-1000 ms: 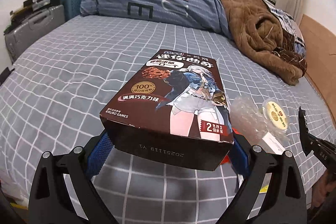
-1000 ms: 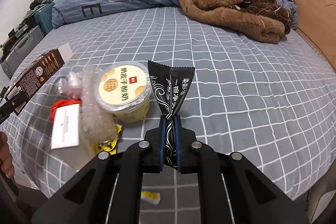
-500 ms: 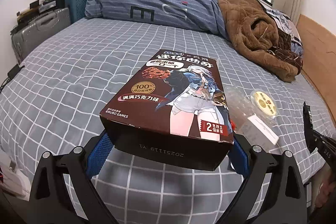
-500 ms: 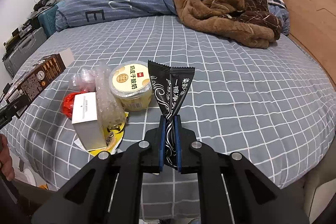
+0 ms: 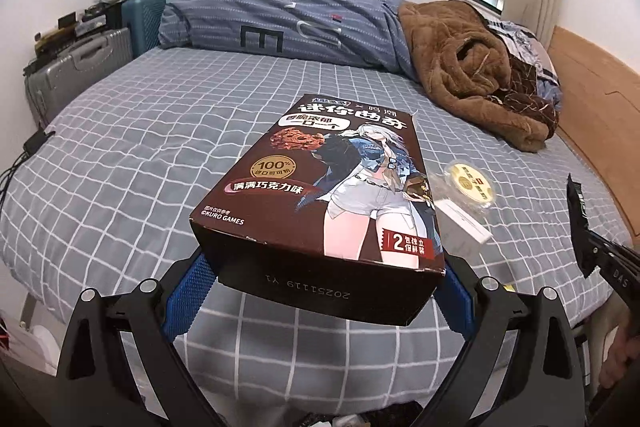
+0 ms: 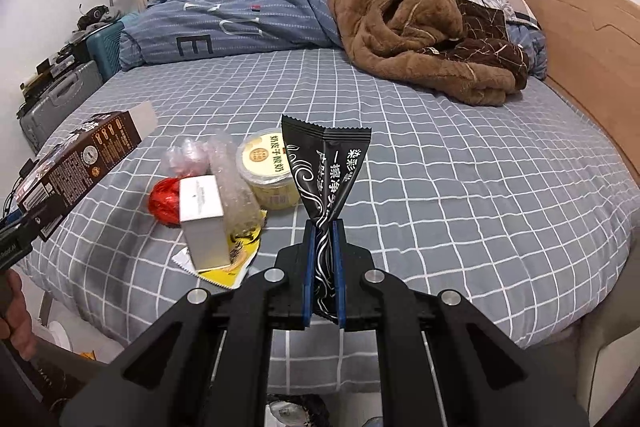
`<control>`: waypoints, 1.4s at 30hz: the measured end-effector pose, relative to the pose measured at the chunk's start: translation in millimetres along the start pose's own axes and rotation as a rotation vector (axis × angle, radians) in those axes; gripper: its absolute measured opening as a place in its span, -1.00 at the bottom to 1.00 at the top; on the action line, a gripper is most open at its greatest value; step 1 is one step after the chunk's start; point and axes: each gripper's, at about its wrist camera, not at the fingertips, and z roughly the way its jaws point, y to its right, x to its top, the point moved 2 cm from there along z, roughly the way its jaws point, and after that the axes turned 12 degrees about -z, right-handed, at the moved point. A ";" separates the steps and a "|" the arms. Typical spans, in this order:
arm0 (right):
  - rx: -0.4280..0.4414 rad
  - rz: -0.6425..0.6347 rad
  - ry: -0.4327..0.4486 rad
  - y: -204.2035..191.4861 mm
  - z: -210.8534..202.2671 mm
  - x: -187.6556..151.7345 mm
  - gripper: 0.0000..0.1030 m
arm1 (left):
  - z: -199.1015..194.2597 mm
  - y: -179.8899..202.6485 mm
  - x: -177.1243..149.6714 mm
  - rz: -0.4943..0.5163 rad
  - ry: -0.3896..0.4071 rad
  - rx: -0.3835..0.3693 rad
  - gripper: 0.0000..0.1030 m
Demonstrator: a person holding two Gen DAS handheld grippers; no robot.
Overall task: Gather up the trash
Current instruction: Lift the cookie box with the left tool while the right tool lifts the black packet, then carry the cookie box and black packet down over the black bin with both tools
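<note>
Trash is sitting in two places: some in the grippers, the rest piled on the grey checked bed (image 6: pixel 460 187). We are seeing the left gripper (image 5: pixel 320 283) clamping a brown cookie box (image 5: pixel 328 183) between its blue pads, spread wide to the box's width; the box is hiding the fingertips and most of the pile behind it. In the right wrist view the right gripper (image 6: pixel 323 255) is pinching a black snack wrapper (image 6: pixel 326 163), fingers nearly closed on its twisted neck; the wrapper's lower end is disappearing between the pads.

On the bed near the front edge we are making out a yellow yogurt cup (image 6: pixel 268 171), a white carton (image 6: pixel 202 219) standing just beside crumpled clear bubble wrap (image 6: pixel 232 183), a red ball-like wrapper (image 6: pixel 164 201) half hidden behind the carton, and a yellow packet (image 6: pixel 236 259) mostly covered beneath it. Print on the cup is too small for us to read surely.

A brown fleece blanket (image 6: pixel 420 35) and a blue duvet (image 6: pixel 240 23) are bunching at the far end. Suitcases (image 5: pixel 76 75) at left are getting cut off by the fisheye rim.
</note>
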 end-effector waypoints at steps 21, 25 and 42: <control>0.027 -0.012 -0.008 -41.6 -71.9 -49.3 -0.84 | -76.7 5.3 -51.8 0.004 -0.020 -0.038 0.81; 0.036 -0.014 -0.014 -48.1 -82.9 -60.0 -0.84 | -92.9 0.6 -60.4 0.003 -0.013 -0.035 0.81; 0.056 -0.027 -0.027 -74.6 -121.4 -101.8 -0.84 | -139.1 -19.0 -101.9 -0.012 -0.035 -0.031 0.81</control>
